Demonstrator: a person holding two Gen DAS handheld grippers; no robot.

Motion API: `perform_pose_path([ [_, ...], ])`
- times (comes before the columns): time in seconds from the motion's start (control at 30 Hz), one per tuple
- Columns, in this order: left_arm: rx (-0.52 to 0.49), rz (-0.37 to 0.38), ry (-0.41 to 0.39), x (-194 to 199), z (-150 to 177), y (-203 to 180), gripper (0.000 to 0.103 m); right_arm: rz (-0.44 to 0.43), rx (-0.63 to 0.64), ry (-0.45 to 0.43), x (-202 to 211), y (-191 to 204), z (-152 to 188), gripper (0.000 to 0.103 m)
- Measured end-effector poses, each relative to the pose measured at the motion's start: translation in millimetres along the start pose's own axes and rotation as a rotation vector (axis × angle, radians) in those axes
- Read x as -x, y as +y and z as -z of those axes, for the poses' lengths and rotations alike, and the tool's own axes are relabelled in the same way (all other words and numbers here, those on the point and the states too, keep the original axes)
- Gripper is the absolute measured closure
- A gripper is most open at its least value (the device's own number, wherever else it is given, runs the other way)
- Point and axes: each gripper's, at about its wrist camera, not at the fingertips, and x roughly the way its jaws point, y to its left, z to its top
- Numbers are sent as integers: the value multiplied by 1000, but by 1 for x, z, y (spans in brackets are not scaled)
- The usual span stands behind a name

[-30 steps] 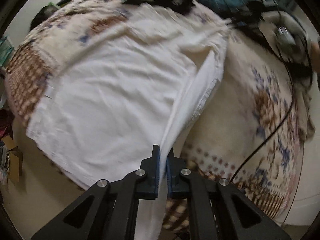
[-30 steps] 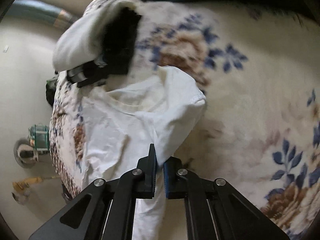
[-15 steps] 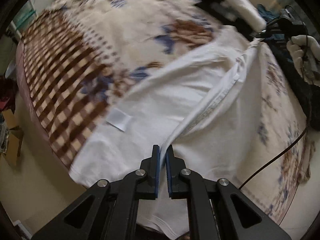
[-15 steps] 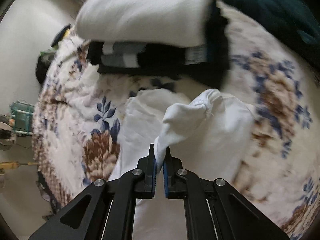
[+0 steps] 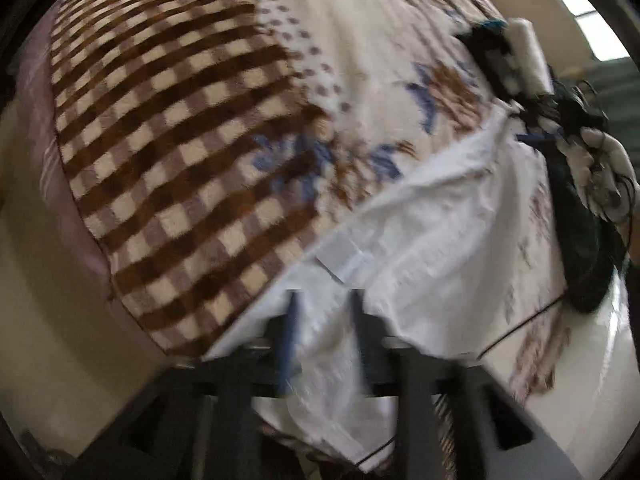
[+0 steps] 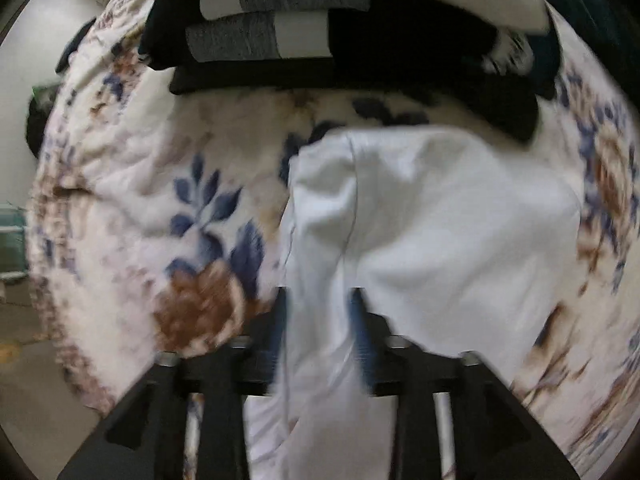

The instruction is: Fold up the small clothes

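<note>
We are opening both sets of fingers; both views are motion-blurred. Left gripper (image 5: 324, 312): fingers are spreading, about half apart, with the white shirt (image 5: 432, 248) lying loose in the gap and the pads no longer pinching it. Right gripper (image 6: 320, 308): same state, fingers parting, white cloth running between them, not clamped. In the left view the shirt is lying on the blanket (image 5: 180, 140) of the bed, spreading from 6 toward 2 o'clock, its label (image 5: 340, 256) just above the fingertips. In the right view it is filling 6 to 3 o'clock. A folded stack (image 6: 320, 40) is sitting at 12 o'clock, near the shirt. We are seeing a gloved hand (image 5: 600, 176) at 3 o'clock.
</note>
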Motion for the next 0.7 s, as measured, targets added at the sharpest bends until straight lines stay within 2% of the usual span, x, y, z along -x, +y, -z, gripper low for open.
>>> perform_pose_path([
  [0.07, -68, 40, 23, -3, 10, -11, 49, 7, 12, 9, 5, -4, 10, 59],
  [0.17, -156, -8, 71, -25, 15, -27, 50, 30, 36, 23, 3, -7, 13, 59],
  [0.23, -210, -77, 56, -38, 20, -35, 97, 43, 24, 5, 2, -9, 8, 59],
  [0.27, -225, -88, 52, -43, 22, -37, 101, 45, 2, -14, 2, -13, 3, 59],
  [0.37, -232, -102, -10, -38, 26, -44, 101, 40, -42, -48, 0, -17, -11, 59],
  [0.47, -248, -116, -45, -27, 33, -47, 101, 60, -32, -66, -3, -11, -23, 60],
  [0.57, -238, -125, -49, -24, 32, -40, 101, 118, 41, -111, -1, 1, -28, 101],
  [0.7, -222, -126, -55, -18, 30, -29, 102, 147, 128, -205, 14, 25, -27, 103],
])
